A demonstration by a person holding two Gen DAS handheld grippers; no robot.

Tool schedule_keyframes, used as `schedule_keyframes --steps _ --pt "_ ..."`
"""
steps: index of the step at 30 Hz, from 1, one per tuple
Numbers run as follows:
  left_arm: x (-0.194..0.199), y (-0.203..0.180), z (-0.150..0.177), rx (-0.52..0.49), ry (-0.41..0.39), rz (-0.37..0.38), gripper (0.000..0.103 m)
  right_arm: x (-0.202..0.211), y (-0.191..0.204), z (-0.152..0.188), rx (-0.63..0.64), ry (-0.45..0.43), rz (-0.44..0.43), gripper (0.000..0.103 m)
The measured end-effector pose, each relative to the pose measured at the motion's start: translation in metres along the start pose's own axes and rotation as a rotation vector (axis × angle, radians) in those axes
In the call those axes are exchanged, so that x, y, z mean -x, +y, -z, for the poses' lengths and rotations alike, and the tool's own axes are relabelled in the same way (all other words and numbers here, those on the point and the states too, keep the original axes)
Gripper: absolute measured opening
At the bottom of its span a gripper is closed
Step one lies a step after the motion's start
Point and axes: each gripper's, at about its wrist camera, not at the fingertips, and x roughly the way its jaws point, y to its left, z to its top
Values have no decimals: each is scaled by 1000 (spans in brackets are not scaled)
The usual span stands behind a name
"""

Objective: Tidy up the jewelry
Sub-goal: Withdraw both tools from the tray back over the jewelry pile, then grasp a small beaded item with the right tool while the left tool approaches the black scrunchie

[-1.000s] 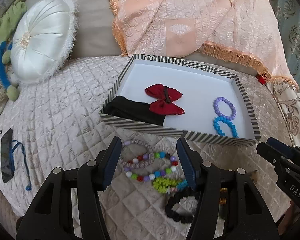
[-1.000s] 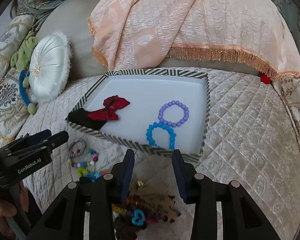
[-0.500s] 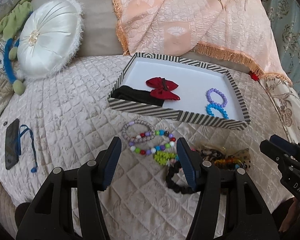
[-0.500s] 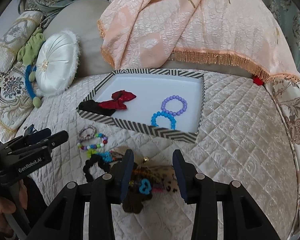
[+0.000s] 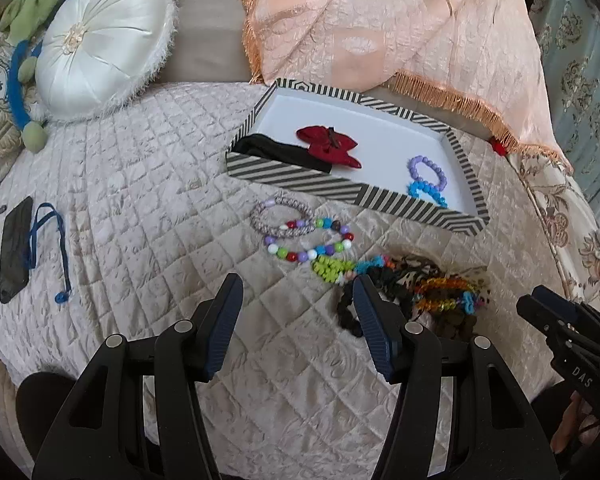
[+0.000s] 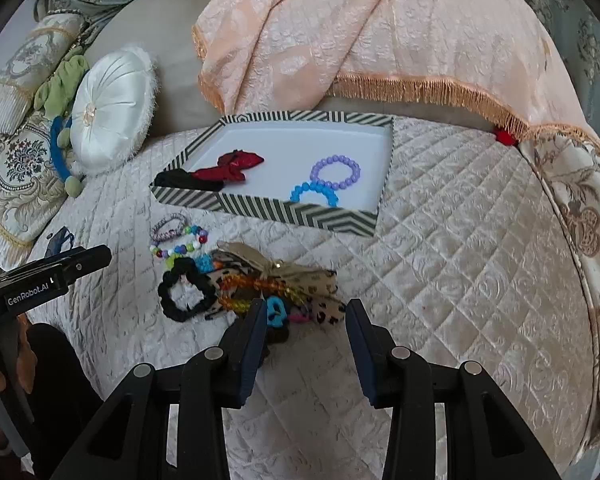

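Nearest the cameras, the left tongs and the right tongs both stand apart and hold nothing, poised above the quilted bed. Just beyond the right tongs lies the unsorted heap: a black scrunchie, orange bead strands, a leopard-print bow and a small blue piece tangled together, some touching. A little farther, at the heap's far-left edge, sit a multicoloured bead bracelet and a greyish braided band, the two overlapping, both outside the box. Beyond them stands the striped box, which already holds four things: a red bow resting partly on a black band at its left end, and a purple bead bracelet touching a blue bead bracelet at its right. I judge the job well under half done: most of the pieces remain loose on the bed. Off to the left lies a dark phone-like object, and against the back a white round cushion.
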Motion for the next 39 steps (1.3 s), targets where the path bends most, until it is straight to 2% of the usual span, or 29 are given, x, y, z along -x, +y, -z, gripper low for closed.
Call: schedule_keyframes --steps 21,31,37,39 --pt "-3 -6 15 -15 26 2 57 -2 5 10 12 20 -8 39" --pt "-23 -1 24 19 107 76 57 -16 2 24 5 74 -47 40" --pt "-33 -3 25 26 136 114 58 -28 6 28 0 92 -103 40" --pt "-35 -3 23 31 138 125 65 -30 6 26 -1 89 -109 40"
